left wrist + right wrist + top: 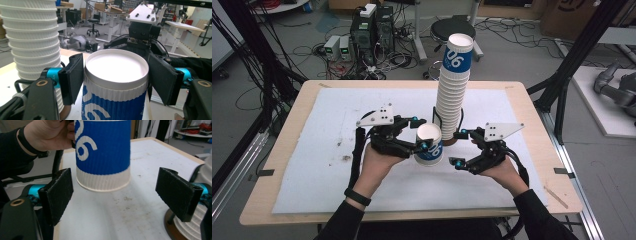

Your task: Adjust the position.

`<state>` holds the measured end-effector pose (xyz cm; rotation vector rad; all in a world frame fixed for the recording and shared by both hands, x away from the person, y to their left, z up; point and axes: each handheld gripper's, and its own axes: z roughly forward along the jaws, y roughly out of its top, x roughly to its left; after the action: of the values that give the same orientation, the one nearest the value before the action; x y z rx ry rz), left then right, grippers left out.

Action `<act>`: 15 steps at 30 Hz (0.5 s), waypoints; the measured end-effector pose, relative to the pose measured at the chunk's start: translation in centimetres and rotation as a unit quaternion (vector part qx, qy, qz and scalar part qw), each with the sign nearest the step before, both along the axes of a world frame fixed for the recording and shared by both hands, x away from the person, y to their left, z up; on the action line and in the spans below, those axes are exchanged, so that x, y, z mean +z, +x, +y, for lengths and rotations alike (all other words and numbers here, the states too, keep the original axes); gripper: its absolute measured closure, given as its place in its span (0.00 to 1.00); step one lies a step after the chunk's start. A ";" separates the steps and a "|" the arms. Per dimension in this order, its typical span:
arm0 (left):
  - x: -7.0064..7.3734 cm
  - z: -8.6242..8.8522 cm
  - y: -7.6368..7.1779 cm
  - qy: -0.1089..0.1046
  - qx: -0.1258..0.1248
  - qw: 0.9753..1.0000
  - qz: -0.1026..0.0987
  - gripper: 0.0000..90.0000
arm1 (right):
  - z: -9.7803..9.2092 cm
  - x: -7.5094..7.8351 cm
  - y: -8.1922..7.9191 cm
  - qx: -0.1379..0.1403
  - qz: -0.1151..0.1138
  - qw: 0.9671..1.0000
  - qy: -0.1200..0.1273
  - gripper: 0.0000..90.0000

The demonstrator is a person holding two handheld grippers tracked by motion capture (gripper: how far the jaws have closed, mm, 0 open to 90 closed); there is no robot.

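Item: paper cup (430,145), blue ribbed sleeve with white rim and base band, white numerals of which a "6" was readable in the right gripper view. It was held upright, clear of the desk, over the middle of the white mat (327,150), nearer the front edge. Its lower half was cut off in the left gripper view; its rim was cut off in the right gripper view.

Left gripper (421,134): jaws clamped on the cup's sides just under the rim.

Right gripper (458,148): jaws apart, empty, just beside the cup on its right.

Stack of cups (453,85): tall, on a brown round base just behind the held cup; top cup marked "06", lower cups showing white rims only. Base largely hidden behind the grippers.

Desk (287,130): pale wood, mat stained with brown specks left of centre.
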<state>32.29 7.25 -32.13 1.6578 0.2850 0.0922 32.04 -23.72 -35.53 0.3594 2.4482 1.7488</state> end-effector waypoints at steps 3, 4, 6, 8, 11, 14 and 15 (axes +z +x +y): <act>0.0 -0.2 -0.1 0.003 -0.003 1.000 -0.001 0.34 | 0.5 -0.1 -0.1 0.008 0.000 1.000 -0.002 0.17; -0.1 -0.3 -0.1 0.003 -0.004 1.000 -0.001 0.34 | 0.6 -0.1 -0.2 0.010 0.001 1.000 -0.003 0.17; -0.1 -0.5 -0.2 0.002 -0.004 1.000 -0.002 0.34 | 0.7 -0.1 -0.2 0.011 0.003 1.000 -0.004 0.17; -0.1 -0.6 -0.2 0.000 -0.004 1.000 -0.002 0.34 | 1.1 -0.3 -0.2 0.016 0.009 1.000 -0.007 0.17; -0.1 -0.9 -0.4 0.002 -0.005 1.000 -0.005 0.34 | 1.5 -0.4 -0.2 0.017 0.014 1.000 -0.007 0.17; -0.1 -1.3 -0.5 -0.003 -0.007 1.000 -0.004 0.34 | 1.7 -0.5 -0.2 0.016 0.015 1.000 -0.008 0.17; -0.2 -1.3 -0.5 -0.004 -0.007 1.000 -0.005 0.34 | 1.8 -0.6 -0.2 0.016 0.018 1.000 -0.008 0.17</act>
<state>31.77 5.91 -32.28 1.6513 0.2657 0.0898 31.83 -21.89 -36.08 0.3543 2.5039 1.7504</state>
